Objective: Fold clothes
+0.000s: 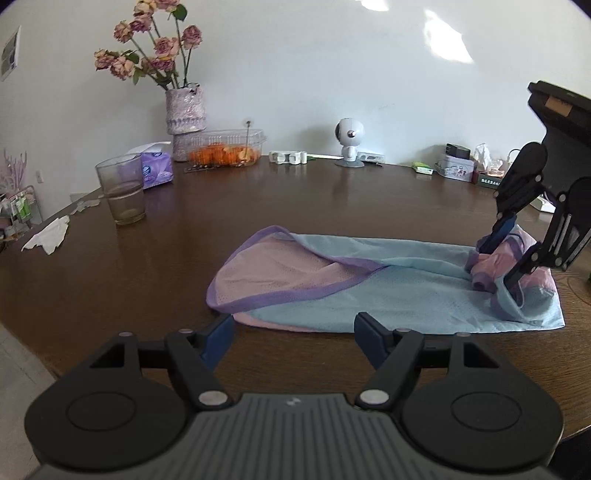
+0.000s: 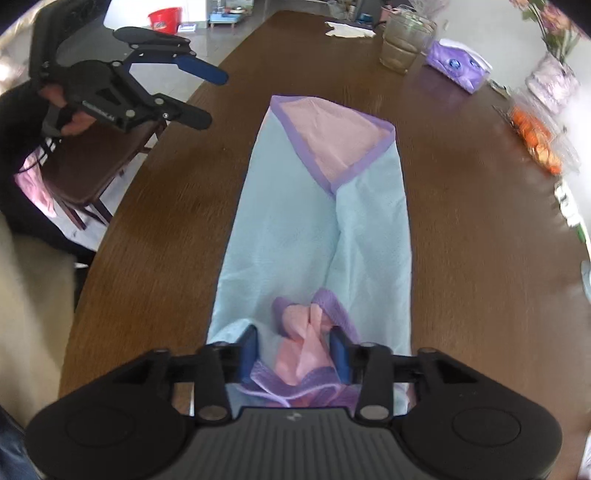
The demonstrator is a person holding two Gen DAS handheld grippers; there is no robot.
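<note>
Mid-fold on the dark wooden surface (image 2: 461,258): blue-and-pink garment (image 2: 314,229) lying lengthwise, bunched near end straddled by right claw (image 2: 295,354), grip unconfirmed; left claw (image 1: 293,332) spread, empty, beside it. Next, probably: carrying that end toward the far hem.

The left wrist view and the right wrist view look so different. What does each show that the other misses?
Only the left wrist view shows the small white robot figure by the wall. Only the right wrist view shows the wooden chair and red bucket on the floor. Both show the blue-and-pink garment on the brown table, the glass, the tissue pack, the open left hand-held gripper, and the right hand-held gripper around bunched fabric.
</note>
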